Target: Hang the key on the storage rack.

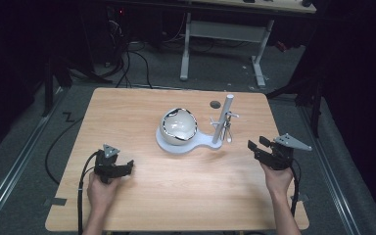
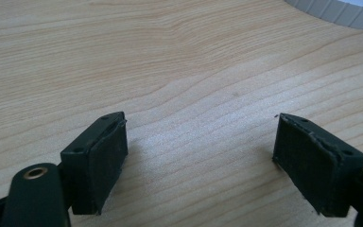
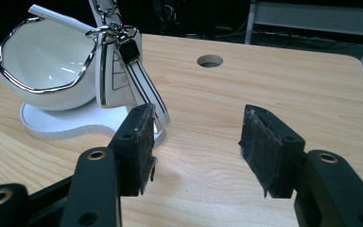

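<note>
The bowl (image 1: 177,125) is white with a silver rim, on a white stand (image 1: 178,145). Beside the bowl hangs a white key fob (image 3: 116,75) with a black-striped strap. Pale wooden table (image 1: 176,196); black grippers.

Pale wood-grain surface (image 1: 142,196) with rounded corners and a round hole (image 1: 215,104) near its far edge. Lying directly on it, near the centre: a flat white base (image 1: 196,143) carrying a white bowl (image 1: 177,126) and an upright white post (image 1: 223,117) hung with keys (image 3: 123,71).
</note>
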Demonstrator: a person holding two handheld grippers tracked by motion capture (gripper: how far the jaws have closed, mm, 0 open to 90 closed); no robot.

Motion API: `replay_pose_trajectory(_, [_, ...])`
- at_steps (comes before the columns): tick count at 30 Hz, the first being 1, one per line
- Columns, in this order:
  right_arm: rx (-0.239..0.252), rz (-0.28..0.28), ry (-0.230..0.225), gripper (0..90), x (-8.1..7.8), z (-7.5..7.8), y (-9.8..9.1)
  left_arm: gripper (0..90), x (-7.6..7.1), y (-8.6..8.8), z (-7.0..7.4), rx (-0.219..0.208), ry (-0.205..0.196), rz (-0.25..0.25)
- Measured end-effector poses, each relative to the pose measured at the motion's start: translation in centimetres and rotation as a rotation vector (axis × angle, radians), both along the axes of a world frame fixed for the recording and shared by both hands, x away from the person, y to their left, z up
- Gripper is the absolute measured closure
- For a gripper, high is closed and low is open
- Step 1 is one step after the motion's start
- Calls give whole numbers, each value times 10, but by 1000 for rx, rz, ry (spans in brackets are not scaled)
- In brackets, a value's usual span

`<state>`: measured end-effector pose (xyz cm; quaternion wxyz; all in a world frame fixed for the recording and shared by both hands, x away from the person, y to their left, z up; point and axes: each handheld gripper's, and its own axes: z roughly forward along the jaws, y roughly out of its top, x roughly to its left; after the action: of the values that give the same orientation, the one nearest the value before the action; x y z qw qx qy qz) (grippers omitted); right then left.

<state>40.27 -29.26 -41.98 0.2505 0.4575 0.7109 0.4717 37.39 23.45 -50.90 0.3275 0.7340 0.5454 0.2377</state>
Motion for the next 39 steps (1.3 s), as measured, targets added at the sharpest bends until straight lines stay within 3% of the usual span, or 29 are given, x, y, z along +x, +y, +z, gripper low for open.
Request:
replay_pose_trajectory(20, [43, -31, 17, 461, -18, -11, -19, 188, 0, 0, 0, 0, 0, 0])
replay_pose_trajectory(39, [56, -49, 52, 467, -26, -28, -22, 188, 0, 0, 0, 0, 0, -1])
